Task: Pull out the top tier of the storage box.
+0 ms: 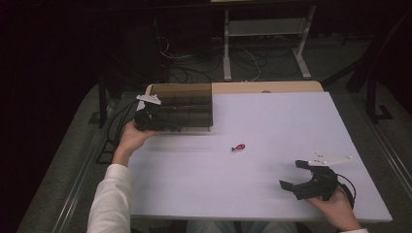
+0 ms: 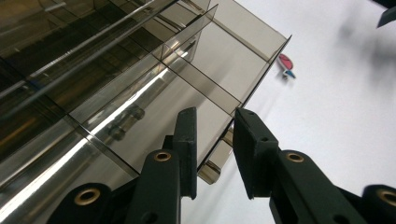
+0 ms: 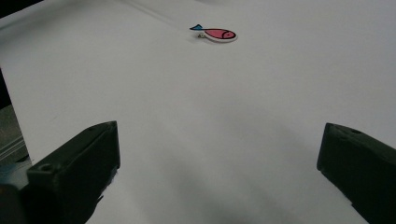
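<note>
Left gripper (image 2: 212,154) apparently clamps the smoky transparent plastic compartment box's (image 1: 187,104) wall; right gripper (image 1: 300,175) waits apart; pink fish-shaped clip (image 1: 238,147) unplaced.

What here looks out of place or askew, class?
The smoky compartment box is tipped on its side at the table's back-left, the left gripper astride one wall. A small fish-shaped clip lies alone mid-table.

White table top (image 1: 272,121), wooden edge at its far side (image 1: 272,87), cables on floor (image 1: 243,60), white metal frame legs (image 1: 227,53)
</note>
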A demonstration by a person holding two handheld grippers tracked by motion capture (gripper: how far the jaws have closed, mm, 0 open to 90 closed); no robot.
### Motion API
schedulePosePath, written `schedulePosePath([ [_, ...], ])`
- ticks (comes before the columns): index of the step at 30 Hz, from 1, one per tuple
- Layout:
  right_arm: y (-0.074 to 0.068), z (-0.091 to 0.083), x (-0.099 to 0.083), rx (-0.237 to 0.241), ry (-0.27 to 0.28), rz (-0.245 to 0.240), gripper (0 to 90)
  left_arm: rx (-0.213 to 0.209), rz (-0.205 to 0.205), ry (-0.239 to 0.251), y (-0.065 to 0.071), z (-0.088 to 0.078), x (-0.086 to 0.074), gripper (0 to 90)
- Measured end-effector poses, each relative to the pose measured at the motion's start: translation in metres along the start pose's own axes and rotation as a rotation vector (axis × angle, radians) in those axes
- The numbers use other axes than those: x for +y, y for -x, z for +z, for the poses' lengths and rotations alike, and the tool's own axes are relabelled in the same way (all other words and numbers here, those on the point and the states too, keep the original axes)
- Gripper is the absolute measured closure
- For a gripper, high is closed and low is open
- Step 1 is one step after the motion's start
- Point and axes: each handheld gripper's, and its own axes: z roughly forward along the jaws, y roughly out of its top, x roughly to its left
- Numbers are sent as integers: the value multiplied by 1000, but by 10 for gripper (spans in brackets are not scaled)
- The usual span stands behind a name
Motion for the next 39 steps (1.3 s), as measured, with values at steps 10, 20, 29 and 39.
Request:
schedulePosePath([
  [10,0,0,0,-1,2,1,0,-33,-26,35,2,2,-7,725],
  [20,0,-1,0,-1,2,1,0,-29,-14,30,8,2,-6,717],
  [29,0,-1,0,-1,6,0,0,-18,5,53,14,-1,-4,665],
  [39,0,-2,0,-1,7,0,0,-2,2,81,19,-8,-3,589],
])
